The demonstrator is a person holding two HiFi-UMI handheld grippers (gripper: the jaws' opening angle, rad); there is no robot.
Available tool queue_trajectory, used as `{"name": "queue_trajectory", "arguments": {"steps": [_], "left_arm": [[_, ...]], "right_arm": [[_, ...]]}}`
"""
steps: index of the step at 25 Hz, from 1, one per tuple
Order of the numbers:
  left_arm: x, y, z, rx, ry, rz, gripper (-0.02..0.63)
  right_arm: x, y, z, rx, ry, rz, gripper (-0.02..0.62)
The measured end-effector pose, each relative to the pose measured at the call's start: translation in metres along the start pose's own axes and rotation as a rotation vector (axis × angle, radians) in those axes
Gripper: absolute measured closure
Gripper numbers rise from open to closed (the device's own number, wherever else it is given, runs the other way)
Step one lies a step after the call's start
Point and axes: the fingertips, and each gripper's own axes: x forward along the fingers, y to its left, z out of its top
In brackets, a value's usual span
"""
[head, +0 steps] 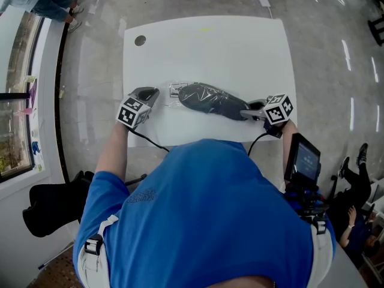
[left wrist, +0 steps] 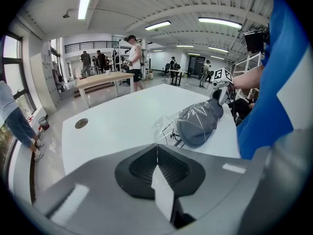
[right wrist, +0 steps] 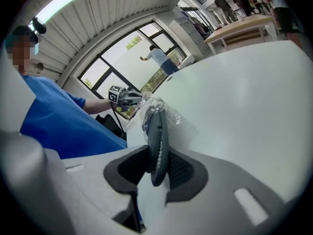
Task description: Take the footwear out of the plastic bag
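Gripping grey shoe (head: 207, 99) in right gripper (head: 251, 111) fingers, left gripper (head: 147, 94) fingers clenched empty beside plastic bag (left wrist: 164, 128); next, probably pinch bag, pull shoe.

Glossy, crinkled clear plastic bag (head: 175, 90); matt grey shoe (head: 207, 99); smooth white table (head: 210, 47)

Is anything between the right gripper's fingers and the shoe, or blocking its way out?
Only the clear plastic bag, which wraps most of the grey shoe. The right gripper holds the shoe's end between its fingers; whether film lies between them is unclear. Nothing else on the white table blocks it.
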Motion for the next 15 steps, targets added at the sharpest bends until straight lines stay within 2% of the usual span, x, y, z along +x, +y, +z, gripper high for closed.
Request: {"name": "queue_trajectory", "arguments": {"steps": [4, 15], "left_arm": [[-0.002, 0.006, 0.001, -0.018, 0.002, 0.007, 0.595], [0.007, 0.02, -0.005, -0.004, 0.025, 0.014, 0.595]], "right_arm": [[-0.006, -0.003, 0.001, 0.001, -0.001, 0.003, 0.517], [-0.052, -0.016, -0.026, 0.079, -0.089, -0.053, 0.525]]}}
